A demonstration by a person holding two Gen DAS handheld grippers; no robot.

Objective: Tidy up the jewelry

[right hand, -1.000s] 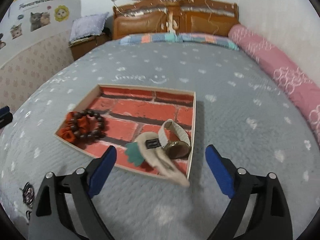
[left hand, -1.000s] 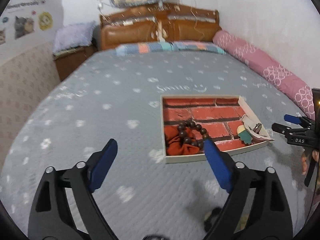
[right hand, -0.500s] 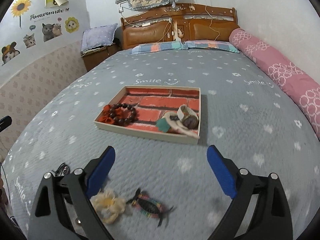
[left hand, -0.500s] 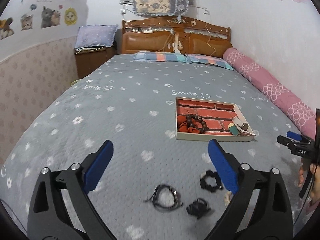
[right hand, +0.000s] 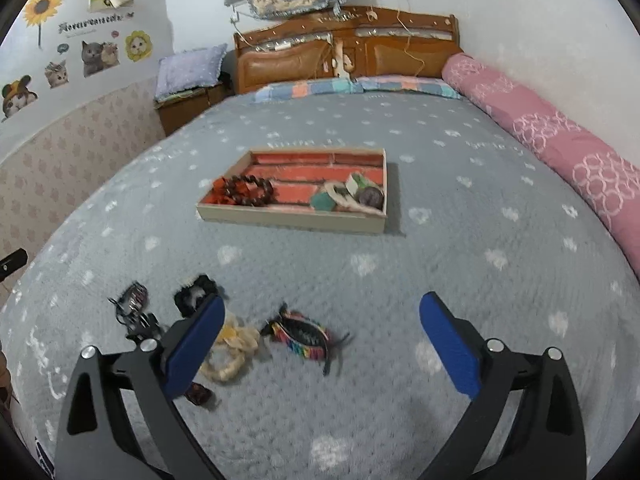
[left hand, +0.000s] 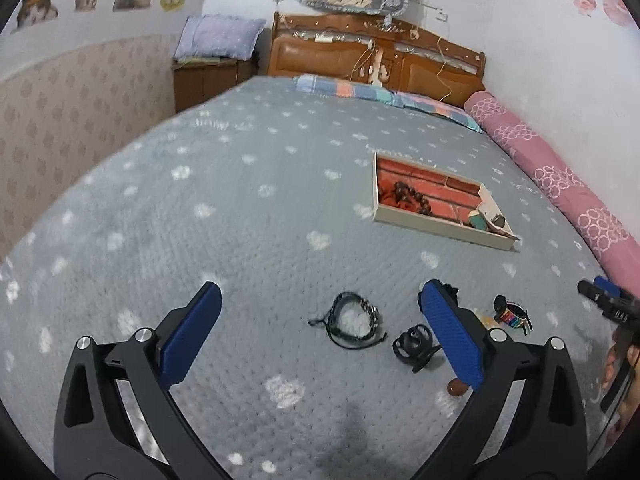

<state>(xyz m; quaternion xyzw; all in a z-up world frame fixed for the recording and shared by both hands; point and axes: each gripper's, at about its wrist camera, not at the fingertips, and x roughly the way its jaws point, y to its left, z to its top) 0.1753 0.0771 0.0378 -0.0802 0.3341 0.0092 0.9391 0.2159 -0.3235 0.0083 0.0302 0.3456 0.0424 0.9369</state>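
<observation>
A brick-patterned tray [left hand: 440,229] [right hand: 292,216] lies on the grey bedspread. It holds a dark bead bracelet [right hand: 248,188] on a red scrunchie, a teal piece and a watch [right hand: 370,196]. My left gripper [left hand: 320,332] is open and empty above a black cord bracelet [left hand: 354,320]; a black hair clip [left hand: 414,346] lies beside its right finger. My right gripper [right hand: 320,344] is open and empty above a rainbow woven bracelet [right hand: 302,334] [left hand: 512,316]. A cream scrunchie [right hand: 232,350], a black scrunchie [right hand: 194,292] and a dark cord bracelet [right hand: 132,304] lie to its left.
The bed's wooden headboard [right hand: 344,52] is at the far end. A pink rolled quilt [right hand: 560,140] runs along the right side. A nightstand with a lilac pillow [right hand: 188,76] stands at the far left. A small brown bead [left hand: 456,388] lies near the left gripper's right finger.
Both grippers have pulled back from the tray toward the near end of the bed. The loose jewelry pieces have come into view under them. Both stay open.
</observation>
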